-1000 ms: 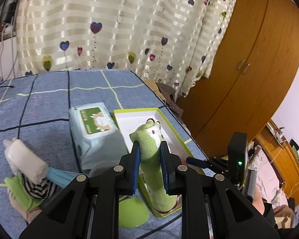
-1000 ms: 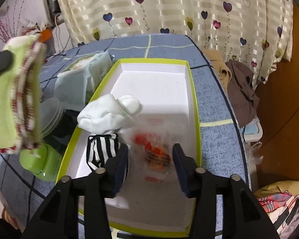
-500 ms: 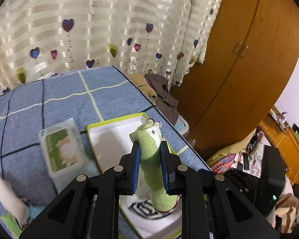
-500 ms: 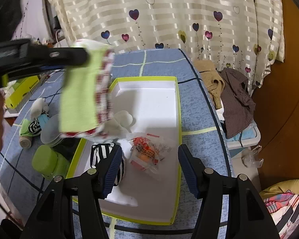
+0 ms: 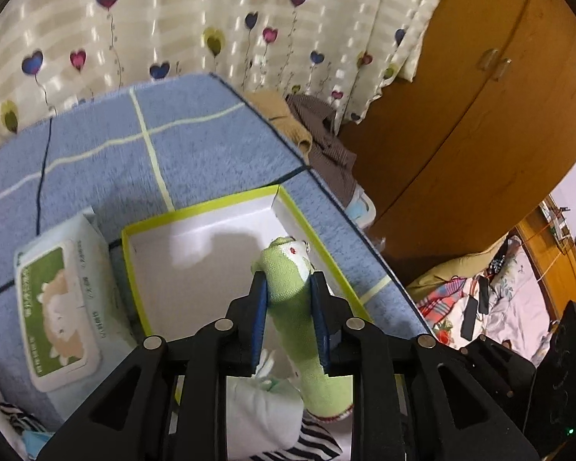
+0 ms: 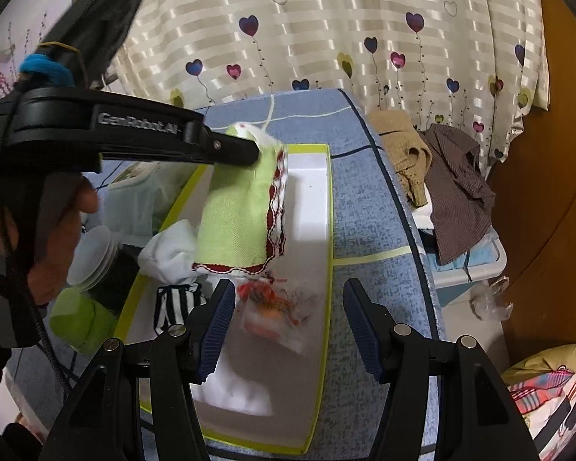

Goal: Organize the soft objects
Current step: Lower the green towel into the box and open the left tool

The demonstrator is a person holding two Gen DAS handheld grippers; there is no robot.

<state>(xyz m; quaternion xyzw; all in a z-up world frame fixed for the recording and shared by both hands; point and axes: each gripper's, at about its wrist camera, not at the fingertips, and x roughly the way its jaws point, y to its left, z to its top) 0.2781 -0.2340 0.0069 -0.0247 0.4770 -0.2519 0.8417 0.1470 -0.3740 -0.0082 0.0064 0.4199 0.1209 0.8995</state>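
**Green cloth hanging over the box**

Above the white box with the yellow-green rim (image 5: 207, 211), our left gripper (image 5: 288, 292) has the folded green cloth (image 5: 292, 307) between its blue pads. Its jaws have just been opening, yet the cloth is not falling and hangs upright between them, so the pads seem to touch its sides; how firmly, we cannot tell. From the right wrist view the same cloth (image 6: 238, 215), edged in red and white, dangles over the box's middle.

Our right gripper (image 6: 288, 322) hovers over the near half of the box with its fingers spread and nothing between them. Below it lies a clear packet with orange contents (image 6: 276, 311), blurred. A white sock (image 6: 169, 249) and a black-and-white striped sock (image 6: 176, 303) lie at the box's left wall.

A pack of wet wipes (image 5: 57, 315) sits just beside the box on the blue checked cover (image 5: 196, 142).
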